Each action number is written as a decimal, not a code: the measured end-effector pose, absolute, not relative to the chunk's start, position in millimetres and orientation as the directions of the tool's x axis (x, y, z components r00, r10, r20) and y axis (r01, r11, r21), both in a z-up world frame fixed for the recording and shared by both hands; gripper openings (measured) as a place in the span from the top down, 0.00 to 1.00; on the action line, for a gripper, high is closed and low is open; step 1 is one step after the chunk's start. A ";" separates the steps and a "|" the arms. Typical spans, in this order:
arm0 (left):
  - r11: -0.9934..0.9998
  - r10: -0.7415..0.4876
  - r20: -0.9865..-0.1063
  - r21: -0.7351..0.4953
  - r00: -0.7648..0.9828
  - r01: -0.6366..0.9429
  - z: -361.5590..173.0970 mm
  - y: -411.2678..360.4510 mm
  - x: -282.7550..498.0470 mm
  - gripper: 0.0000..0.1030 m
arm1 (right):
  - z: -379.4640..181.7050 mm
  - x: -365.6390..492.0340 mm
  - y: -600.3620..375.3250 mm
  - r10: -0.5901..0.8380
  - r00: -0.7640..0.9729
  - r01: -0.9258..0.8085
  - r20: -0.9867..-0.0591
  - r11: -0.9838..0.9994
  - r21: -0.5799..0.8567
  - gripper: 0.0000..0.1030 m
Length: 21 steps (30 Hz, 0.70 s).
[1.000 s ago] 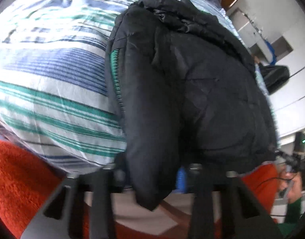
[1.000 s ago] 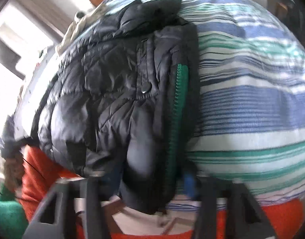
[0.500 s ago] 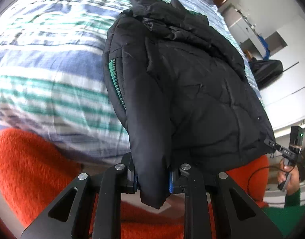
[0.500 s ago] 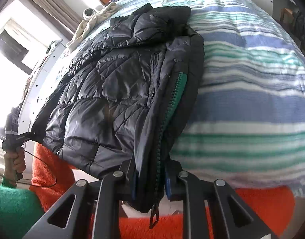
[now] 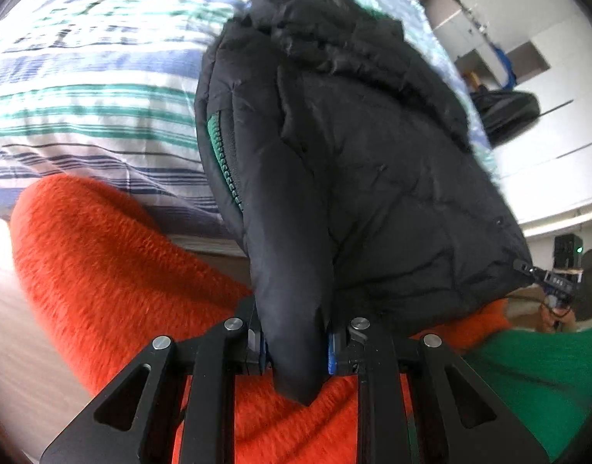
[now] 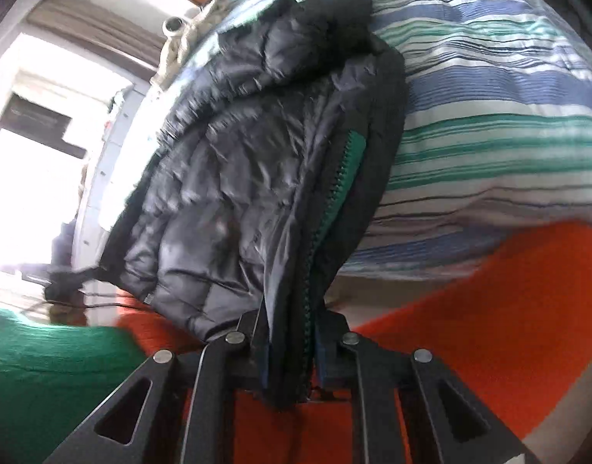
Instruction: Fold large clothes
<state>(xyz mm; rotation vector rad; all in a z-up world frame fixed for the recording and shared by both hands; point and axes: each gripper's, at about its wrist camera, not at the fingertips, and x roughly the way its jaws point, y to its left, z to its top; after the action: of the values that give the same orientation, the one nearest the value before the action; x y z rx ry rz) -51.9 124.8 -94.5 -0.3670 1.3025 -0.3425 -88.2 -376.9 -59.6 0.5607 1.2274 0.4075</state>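
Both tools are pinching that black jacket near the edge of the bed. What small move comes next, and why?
Probably lift both ends and carry the hem toward the hood. The left tool and right tool each clamp the jacket at its near end, which overhangs the bed.

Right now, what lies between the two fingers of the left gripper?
In the left wrist view, a black fold of the puffer jacket fills the gap of the left gripper; the fold's tip hangs below.
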 end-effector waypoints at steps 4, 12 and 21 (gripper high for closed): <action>0.837 -0.523 -0.766 -0.545 0.373 0.054 -36.8 146.5 -32.1 0.81 | -3.8 -61.7 -391.7 0.642 0.439 -0.044 -0.628 0.714 0.699 0.85; 0.819 -0.536 -0.653 -0.556 0.536 0.141 -7.5 131.5 113.6 0.79 | 19.4 97.2 -406.5 0.662 0.588 -0.167 -0.465 0.662 0.731 0.85; 0.875 -0.452 -0.815 -0.483 0.362 0.005 -93.0 105.4 255.9 0.60 | -108.2 207.5 -439.5 0.583 0.623 0.142 -0.522 0.572 0.808 0.78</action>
<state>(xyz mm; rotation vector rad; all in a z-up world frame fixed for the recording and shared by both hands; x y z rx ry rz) 255.9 105.4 -93.0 -0.4388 1.1722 -0.3068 207.5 -439.5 -108.2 0.9506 0.8865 0.3029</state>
